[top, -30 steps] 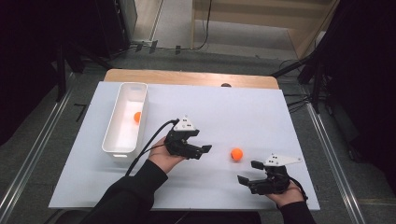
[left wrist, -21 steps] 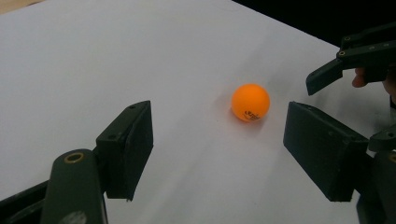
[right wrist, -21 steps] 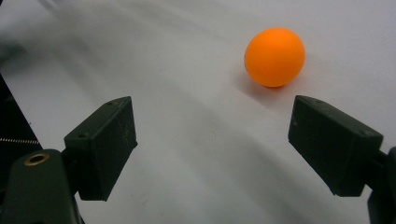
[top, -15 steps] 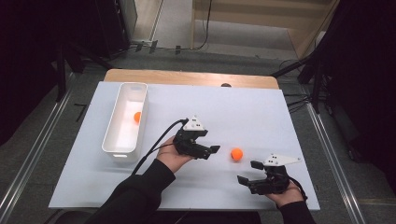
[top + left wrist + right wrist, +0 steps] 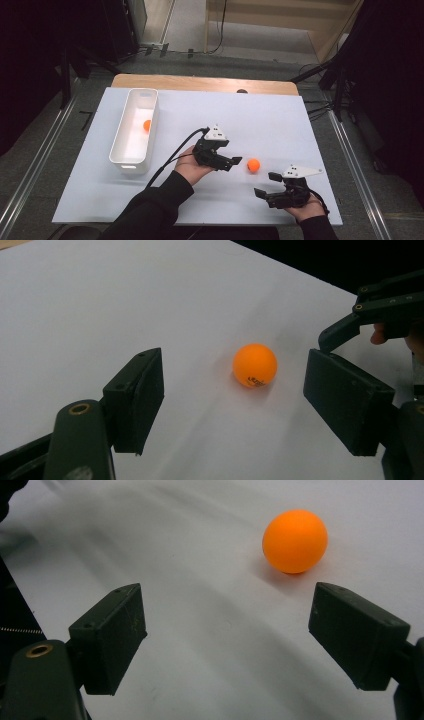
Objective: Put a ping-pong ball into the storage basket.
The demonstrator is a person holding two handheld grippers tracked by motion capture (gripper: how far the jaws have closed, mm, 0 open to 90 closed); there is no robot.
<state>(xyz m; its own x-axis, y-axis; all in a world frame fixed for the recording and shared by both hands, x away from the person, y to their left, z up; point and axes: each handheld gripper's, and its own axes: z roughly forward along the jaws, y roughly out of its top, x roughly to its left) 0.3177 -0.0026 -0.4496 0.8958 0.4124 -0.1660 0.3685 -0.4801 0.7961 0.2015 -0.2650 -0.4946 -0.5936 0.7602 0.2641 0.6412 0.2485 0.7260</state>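
Note:
An orange ball (image 5: 253, 165) lies on the white table sheet (image 5: 260, 120), a little right of the middle. My left gripper (image 5: 231, 164) sits just to the ball's left, open, its jaws pointing right at it. In the left gripper view the ball (image 5: 254, 365) rests on the sheet just beyond the spread jaws of the left gripper (image 5: 235, 400), untouched. My right gripper (image 5: 265, 184) rests near the front right, open, its jaws pointing left. The right gripper view has the ball (image 5: 295, 541) lying ahead and to the right of the right gripper (image 5: 225, 635). A second orange ball (image 5: 146, 125) lies inside the white bin (image 5: 120, 152).
The long white bin stands at the table's left side, running front to back. A wooden strip (image 5: 200, 82) borders the sheet's far edge, with a small dark knob (image 5: 242, 91) on it. A black cable (image 5: 172, 155) trails from the left gripper toward the front. Dark floor and stands surround the table.
My left gripper has slid to the right across the sheet, closing in on the loose orange ball. The right gripper has stayed put.

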